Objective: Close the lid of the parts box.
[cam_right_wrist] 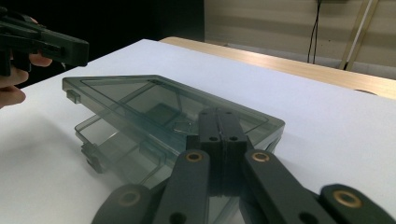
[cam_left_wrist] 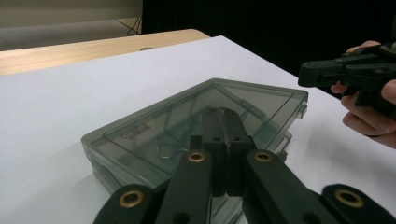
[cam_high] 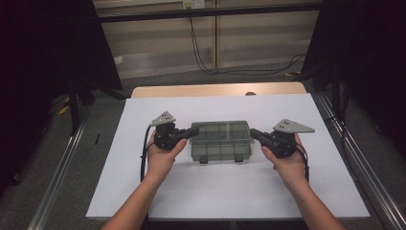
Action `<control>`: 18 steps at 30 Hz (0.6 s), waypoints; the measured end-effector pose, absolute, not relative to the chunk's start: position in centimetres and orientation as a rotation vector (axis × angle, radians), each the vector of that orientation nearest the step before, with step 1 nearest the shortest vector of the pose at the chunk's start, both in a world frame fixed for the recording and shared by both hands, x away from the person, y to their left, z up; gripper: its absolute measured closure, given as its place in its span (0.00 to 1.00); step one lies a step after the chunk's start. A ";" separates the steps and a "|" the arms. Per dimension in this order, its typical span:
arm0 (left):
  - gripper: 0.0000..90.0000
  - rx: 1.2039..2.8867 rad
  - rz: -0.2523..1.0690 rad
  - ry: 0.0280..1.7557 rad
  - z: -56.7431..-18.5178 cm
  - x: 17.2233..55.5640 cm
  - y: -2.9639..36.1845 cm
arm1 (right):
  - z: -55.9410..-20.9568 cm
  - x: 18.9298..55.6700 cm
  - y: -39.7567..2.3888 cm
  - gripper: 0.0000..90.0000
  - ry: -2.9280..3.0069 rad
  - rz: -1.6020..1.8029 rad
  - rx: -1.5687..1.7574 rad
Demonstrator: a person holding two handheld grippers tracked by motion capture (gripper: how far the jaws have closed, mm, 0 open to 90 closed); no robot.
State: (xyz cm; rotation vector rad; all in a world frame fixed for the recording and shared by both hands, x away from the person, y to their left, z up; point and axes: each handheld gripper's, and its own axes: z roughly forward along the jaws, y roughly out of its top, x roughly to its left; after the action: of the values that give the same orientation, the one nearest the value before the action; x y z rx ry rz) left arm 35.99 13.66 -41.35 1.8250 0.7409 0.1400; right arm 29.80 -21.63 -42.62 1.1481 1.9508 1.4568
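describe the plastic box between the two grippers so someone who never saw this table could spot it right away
On the white sheet covering the table, look to the middle, between the left gripper and the right gripper. There lies the box, flat, rectangular, of smoky see-through plastic. Its lid stands slightly ajar over divided compartments, with two dark latches on the near edge.

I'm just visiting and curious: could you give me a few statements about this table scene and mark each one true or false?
1. The smoky plastic box lies on a white sheet. True.
2. The box's lid is off and lying beside it. False: the lid is on the box, raised a little at the front.
3. The left gripper has its jaws together. True.
4. The right gripper grips a red cup. False: its jaws are shut on nothing.
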 end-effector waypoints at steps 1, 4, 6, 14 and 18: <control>1.00 1.820 0.143 0.744 -41.4 35.8 13.6 | -42.7 29.7 -21.7 1.00 1.955 1.459 1.138; 1.00 1.819 0.148 0.750 -41.8 35.5 13.8 | -42.9 29.3 -21.8 1.00 1.954 1.458 1.141; 1.00 1.821 0.151 0.754 -42.0 35.3 13.9 | -43.0 29.2 -21.7 1.00 1.948 1.460 1.143; 1.00 1.822 0.173 0.760 -42.7 34.7 14.0 | -43.9 28.7 -21.6 1.00 1.950 1.455 1.148; 1.00 1.829 0.183 0.752 -43.0 34.4 14.0 | -44.3 28.4 -21.7 1.00 1.946 1.465 1.159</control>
State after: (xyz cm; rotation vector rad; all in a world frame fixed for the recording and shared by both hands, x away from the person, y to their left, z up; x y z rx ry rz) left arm 34.40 14.02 -42.97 1.8295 0.7522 0.1829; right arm 28.39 -21.73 -44.28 1.1593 1.9465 1.4647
